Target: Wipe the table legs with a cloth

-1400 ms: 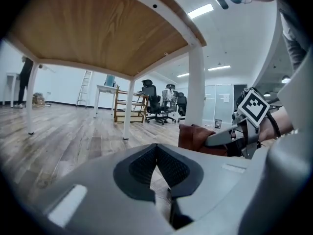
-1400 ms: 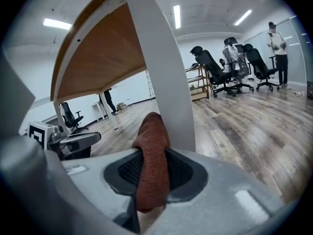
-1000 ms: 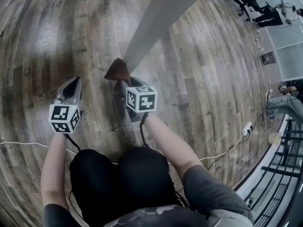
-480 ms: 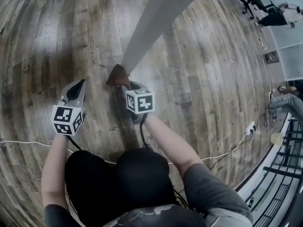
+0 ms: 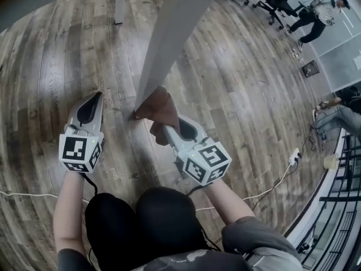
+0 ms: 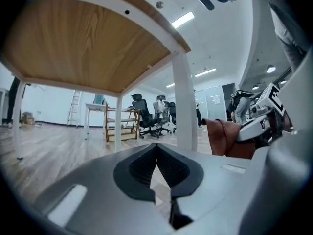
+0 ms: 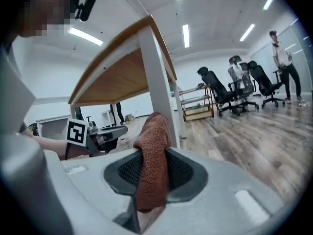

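Right tongs (image 5: 164,127) are clamped tight on the cloth (image 5: 158,106). In the right gripper view the rust-brown towelling (image 7: 152,160) is pinched between the jaws, with a bunched fold standing up past the tips. That bunch sits against the white table leg (image 5: 163,44) low down, right by its foot on the wood floor (image 5: 51,66), and from the head view it looks to be touching the leg's near face.

Left tongs (image 5: 90,103) are closed on nothing, tips together, and they hover over the floor to the left of the leg, apart from it and from the cloth.

So, wiping this leg well. I reckon the stroke should run along the length of the leg, with the fat fold of cloth leading, so that towelling meets the paint and the hard jaw tips don't. I want a steady push into the face, enough to flatten the bunch without dragging the cloth out of the grip. Only a narrow strip is pinched, so a sideways yank could free it.

The leg is square, so one pass covers one face. I would have to come round its corners and angle the wrist for the far sides, which I can't see from here. Near the foot I'd watch that the loose tail doesn't scrub the floor and pick up dirt. The left tongs have no job that I can see, so they are best held clear.
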Available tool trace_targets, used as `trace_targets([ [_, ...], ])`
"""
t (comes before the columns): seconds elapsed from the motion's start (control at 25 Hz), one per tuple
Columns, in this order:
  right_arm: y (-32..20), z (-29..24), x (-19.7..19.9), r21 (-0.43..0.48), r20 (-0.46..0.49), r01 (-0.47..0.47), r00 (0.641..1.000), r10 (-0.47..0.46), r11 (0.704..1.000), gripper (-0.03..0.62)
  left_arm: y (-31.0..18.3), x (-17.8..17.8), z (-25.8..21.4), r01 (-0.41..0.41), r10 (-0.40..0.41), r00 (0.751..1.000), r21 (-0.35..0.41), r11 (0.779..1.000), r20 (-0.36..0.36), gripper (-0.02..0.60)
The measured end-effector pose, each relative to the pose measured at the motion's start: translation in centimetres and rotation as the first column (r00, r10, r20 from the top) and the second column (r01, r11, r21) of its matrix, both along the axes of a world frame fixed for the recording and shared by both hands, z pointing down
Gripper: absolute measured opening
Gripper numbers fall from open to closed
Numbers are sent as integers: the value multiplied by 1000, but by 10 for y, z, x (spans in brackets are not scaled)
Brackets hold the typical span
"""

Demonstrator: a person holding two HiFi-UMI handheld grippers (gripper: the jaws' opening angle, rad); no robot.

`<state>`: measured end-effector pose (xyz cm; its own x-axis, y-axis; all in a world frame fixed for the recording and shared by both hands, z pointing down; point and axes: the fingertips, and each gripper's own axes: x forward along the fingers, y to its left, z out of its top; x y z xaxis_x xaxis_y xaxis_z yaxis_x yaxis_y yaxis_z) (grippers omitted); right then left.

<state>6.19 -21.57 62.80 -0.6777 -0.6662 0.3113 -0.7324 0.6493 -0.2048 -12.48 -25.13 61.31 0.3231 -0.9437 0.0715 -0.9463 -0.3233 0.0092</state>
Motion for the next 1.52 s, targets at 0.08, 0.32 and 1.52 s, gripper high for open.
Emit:
trace_targets([
  [0.08,-3,-44,-3,86,38,4,999,-8,996,91,-2,12,-29,-24,22,999,54,998,33,20],
  [0.32,-18,-167,-15,353,134,-11,990,-38,936,91,-9,24,-106,-44,41,999,179,983,25,20],
  [1.52,-60,11,14,86,75,-185,981,179,979,91,-12,79,44,-74,74,997,44,996,-5,20],
])
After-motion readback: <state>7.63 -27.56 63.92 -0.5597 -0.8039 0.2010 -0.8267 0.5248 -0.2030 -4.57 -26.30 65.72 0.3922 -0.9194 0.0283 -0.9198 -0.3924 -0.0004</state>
